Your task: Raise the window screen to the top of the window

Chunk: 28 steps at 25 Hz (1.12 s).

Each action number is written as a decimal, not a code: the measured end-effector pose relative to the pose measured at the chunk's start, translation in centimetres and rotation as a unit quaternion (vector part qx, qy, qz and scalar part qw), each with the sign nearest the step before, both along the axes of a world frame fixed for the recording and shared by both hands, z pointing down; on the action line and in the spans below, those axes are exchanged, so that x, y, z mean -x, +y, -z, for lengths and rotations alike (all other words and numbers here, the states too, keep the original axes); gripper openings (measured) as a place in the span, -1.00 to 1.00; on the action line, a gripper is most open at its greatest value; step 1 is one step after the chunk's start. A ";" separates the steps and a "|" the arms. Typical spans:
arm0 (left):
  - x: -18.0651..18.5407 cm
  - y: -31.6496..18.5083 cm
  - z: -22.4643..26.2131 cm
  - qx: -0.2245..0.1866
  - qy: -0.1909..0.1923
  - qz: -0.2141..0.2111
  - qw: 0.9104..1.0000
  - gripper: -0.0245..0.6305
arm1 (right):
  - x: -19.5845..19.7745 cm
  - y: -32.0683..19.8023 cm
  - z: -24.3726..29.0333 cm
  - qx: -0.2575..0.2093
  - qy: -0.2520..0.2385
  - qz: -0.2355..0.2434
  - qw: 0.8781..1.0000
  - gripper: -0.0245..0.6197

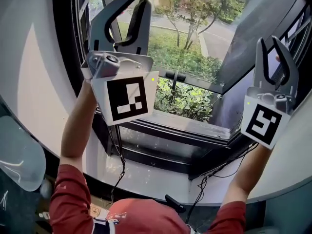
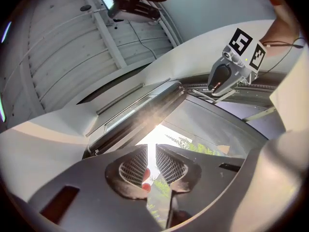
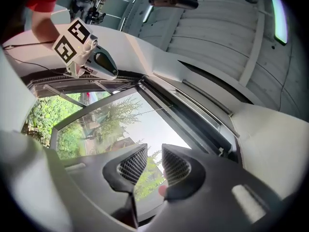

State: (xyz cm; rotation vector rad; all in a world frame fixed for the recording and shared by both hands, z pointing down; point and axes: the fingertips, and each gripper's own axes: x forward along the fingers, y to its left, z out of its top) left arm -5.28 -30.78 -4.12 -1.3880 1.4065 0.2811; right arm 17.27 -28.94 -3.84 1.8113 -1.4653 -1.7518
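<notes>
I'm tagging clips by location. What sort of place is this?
Probably indoors in a small cabin or camper-like pod: curved white wall, slatted ceiling, and a window hinged open onto shrubs.

Sun glare washes out the window frame (image 2: 145, 120) at 12 o'clock of the left claw (image 2: 151, 146); the head view's top edge cuts off the window (image 1: 204, 33).

Before the window (image 1: 195, 48), the left hand-held gripper (image 1: 138, 3) is left of the right hand-held gripper (image 1: 269, 44).
</notes>
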 end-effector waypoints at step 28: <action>3.6 -3.1 -25.0 0.218 0.111 -0.075 0.967 -0.75 | 0.8 -0.8 -23.4 0.140 -0.159 0.133 0.968 -0.60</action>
